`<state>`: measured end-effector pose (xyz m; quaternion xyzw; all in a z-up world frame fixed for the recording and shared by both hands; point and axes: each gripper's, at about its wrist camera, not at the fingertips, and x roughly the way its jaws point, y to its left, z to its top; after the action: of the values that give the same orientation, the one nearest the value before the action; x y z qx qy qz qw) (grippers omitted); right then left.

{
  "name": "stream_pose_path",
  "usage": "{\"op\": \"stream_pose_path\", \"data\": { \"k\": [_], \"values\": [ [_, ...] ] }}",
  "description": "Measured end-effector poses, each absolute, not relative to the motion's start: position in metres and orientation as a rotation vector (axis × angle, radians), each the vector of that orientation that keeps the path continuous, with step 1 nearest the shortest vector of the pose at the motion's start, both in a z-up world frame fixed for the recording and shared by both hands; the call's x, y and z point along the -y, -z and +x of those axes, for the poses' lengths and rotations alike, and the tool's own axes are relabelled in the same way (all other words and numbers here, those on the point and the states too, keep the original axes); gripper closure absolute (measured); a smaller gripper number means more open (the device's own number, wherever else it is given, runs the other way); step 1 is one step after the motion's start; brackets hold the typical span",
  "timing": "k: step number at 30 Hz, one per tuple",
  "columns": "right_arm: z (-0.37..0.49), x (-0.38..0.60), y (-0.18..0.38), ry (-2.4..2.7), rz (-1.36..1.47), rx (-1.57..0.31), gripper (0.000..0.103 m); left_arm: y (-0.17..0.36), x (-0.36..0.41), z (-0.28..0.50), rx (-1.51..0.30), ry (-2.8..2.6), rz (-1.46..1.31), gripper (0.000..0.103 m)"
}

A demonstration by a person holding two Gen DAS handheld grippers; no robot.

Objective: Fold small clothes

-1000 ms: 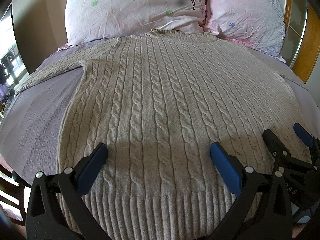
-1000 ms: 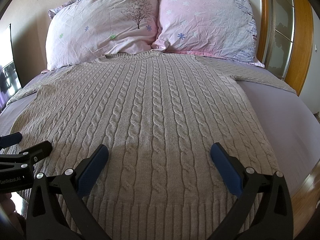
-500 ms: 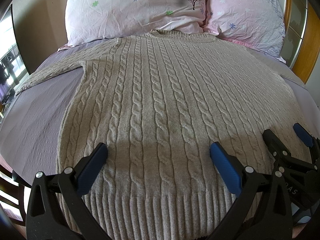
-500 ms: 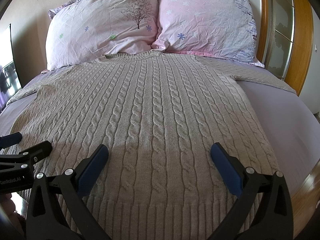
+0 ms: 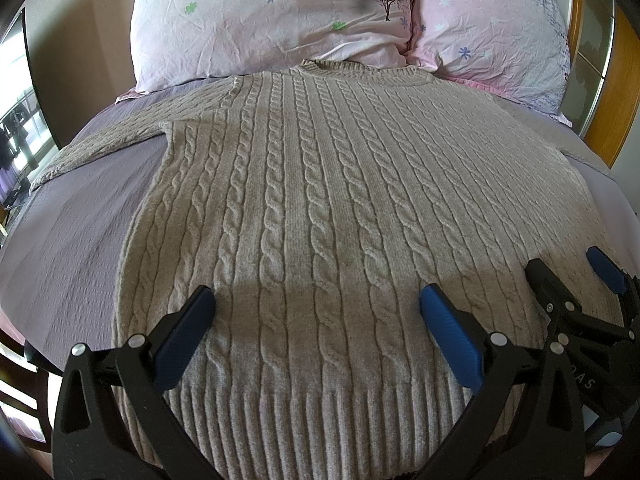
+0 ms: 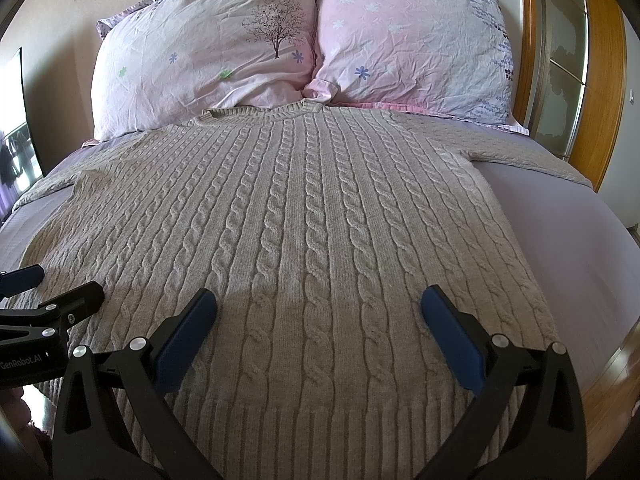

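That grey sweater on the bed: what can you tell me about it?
The sweater is a beige-grey cable knit, seemingly wool, with a ribbed hem nearest the cameras and a round ribbed collar by the pillows. It lies flat and unfolded on the lilac sheet, sleeves spread sideways. Both tongs, left and right, hover open over its hem.

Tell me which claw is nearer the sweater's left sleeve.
Left. The left claw hovers over the hem nearer the left sleeve; the right claw is farther across the sweater.
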<state>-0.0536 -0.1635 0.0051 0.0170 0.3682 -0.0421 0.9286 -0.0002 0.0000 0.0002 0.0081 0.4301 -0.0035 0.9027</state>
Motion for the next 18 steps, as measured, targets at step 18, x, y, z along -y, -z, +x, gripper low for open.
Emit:
{"op": "stream_pose_path", "data": {
  "k": [18],
  "values": [
    [-0.0551, 0.1606, -0.0038, 0.085, 0.032, -0.755, 0.001, -0.0003, 0.0000, -0.0002, -0.888, 0.007, 0.017, 0.002]
  ]
}}
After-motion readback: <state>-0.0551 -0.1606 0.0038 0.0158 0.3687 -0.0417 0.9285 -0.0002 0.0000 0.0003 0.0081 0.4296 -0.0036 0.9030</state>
